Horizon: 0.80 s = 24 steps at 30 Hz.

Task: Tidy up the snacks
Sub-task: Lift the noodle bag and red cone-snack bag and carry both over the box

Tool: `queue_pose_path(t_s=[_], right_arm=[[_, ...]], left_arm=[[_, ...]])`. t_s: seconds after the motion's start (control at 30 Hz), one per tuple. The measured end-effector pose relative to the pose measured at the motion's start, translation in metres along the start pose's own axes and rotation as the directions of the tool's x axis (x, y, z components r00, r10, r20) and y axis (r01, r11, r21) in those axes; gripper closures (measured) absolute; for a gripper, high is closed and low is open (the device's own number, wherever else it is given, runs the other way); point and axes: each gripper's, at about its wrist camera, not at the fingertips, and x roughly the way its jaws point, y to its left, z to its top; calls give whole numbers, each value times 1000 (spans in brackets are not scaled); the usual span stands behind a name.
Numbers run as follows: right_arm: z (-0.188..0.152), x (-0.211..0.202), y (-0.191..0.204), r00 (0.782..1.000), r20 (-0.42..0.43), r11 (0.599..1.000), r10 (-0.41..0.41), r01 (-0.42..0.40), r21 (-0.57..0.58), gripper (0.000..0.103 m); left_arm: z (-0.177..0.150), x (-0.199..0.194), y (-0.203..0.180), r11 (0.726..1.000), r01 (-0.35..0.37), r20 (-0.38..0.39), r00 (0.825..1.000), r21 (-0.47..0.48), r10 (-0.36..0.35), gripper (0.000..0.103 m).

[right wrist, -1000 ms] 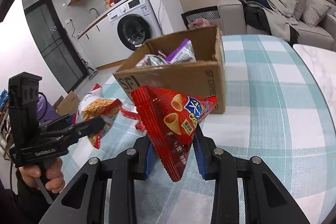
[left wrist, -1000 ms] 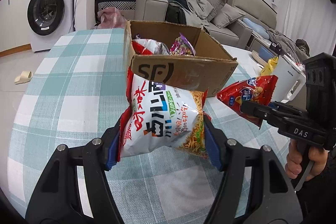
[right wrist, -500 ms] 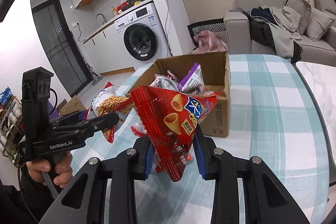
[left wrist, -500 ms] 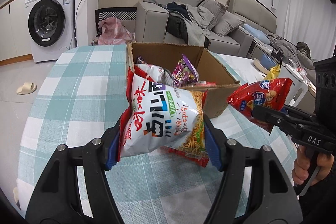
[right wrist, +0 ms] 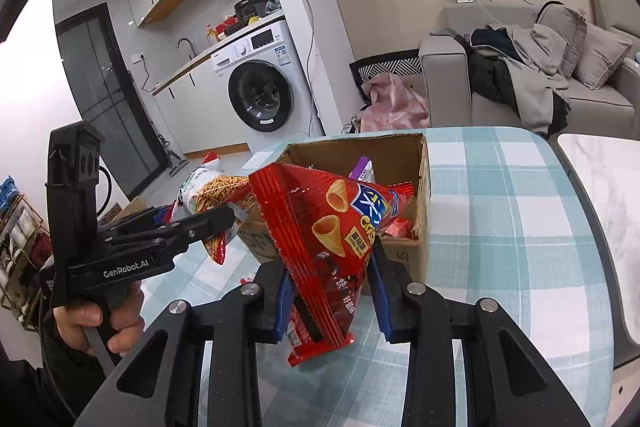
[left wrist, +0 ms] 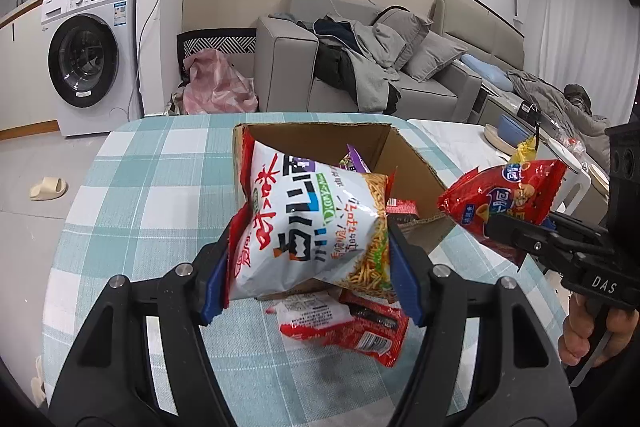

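Both claws mid-carry: left claw (left wrist: 308, 267) grips noodle bag (left wrist: 316, 223), right claw (right wrist: 330, 291) clamps cone-snack bag (right wrist: 328, 239); next, over box (left wrist: 408, 163) & drop.

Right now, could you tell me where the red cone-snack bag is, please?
The red cone-snack bag is pinched in the right gripper, raised just in front of the open cardboard box.

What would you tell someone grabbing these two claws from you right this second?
Left claw: shut on the white noodle-snack bag, held up in front of the cardboard box.
Right claw: shut on the red cone-snack bag, also held up near the box.
Done: a few packets already lie in the box, a purple packet among them.
Left: drop both bags in, then collect the red-and-white packet lying on the checked tablecloth.
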Motion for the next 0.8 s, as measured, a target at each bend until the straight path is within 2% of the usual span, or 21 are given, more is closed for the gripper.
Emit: queue_pose_path(t_s=[0.8], right_arm=[[25,48,-16,1000,-2,999,-15,16,38,70]], left_arm=[[33,65,9,1000,-26,-15,1000,3,26,38]])
